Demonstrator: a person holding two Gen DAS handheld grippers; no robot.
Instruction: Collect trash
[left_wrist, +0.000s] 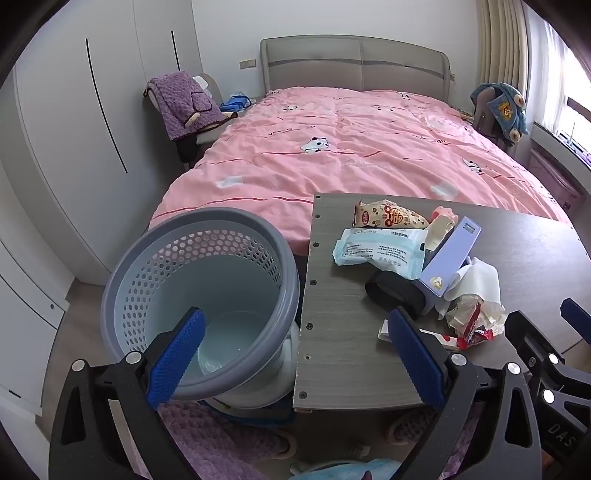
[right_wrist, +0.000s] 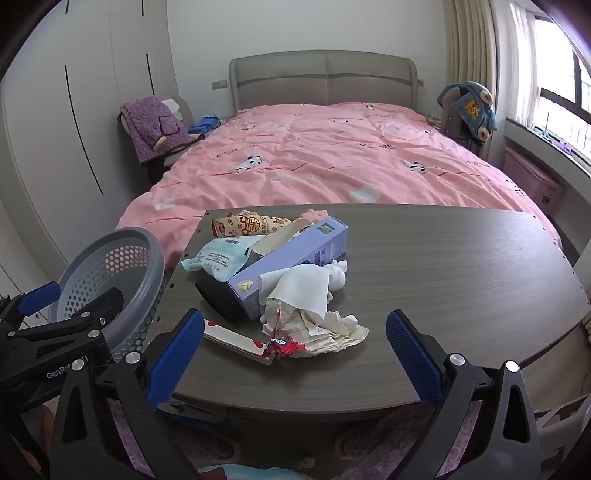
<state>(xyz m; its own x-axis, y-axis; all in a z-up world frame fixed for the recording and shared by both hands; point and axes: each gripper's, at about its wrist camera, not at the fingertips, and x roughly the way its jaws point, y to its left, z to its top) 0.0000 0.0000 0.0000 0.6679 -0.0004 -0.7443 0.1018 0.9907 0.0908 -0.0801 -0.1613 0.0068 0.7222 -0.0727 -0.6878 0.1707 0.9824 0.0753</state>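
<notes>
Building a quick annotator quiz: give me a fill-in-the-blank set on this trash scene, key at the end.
1. The trash pile lies on the grey ____, not in the basket.
2. The bedcover behind the pile is ____ in colour.
3. Both the left gripper and the right gripper stand ____, holding nothing.
4. The long box in the pile is light ____.

Missing words: table; pink; open; purple

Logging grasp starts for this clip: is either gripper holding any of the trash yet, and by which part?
Nothing is held. The left gripper and right gripper are both open and empty, short of the trash pile.
</notes>
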